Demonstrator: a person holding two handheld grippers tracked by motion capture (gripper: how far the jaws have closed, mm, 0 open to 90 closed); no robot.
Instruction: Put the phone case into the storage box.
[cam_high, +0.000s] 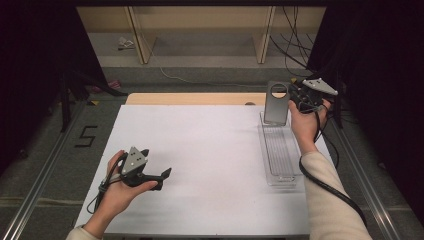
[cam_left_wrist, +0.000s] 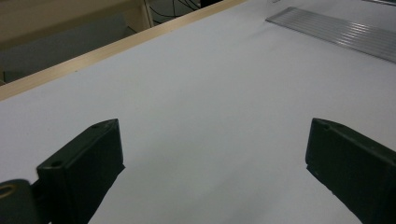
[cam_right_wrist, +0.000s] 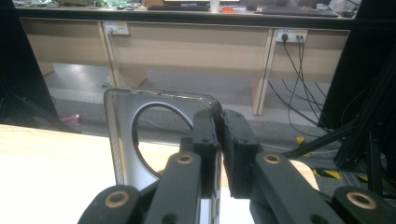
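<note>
Seen from the high view, a grey metal plate with a round hole (cam_high: 276, 102) is held upright by the right gripper (cam_high: 295, 97) at the far end of a long clear plastic tray (cam_high: 280, 176) on the white table top (cam_high: 210, 165); the left gripper (cam_high: 161, 176) is rested low at the near left, its jaws spread and empty. The grip is taken on one edge only, so the plate could probably swing or slip and knock the light tray askew. Whether the plate's lower edge is touching the tray cannot be told. In the left gripper view, the two black jaws are seen wide apart over bare table, with the ribbed tray (cam_left_wrist: 341, 30) cut off at the upper right. In the right gripper view, the jaws are clenched on the plate (cam_right_wrist: 123, 140) at its right edge; its lower part is hidden behind them, and the depth of the bite is hard to judge.
</note>
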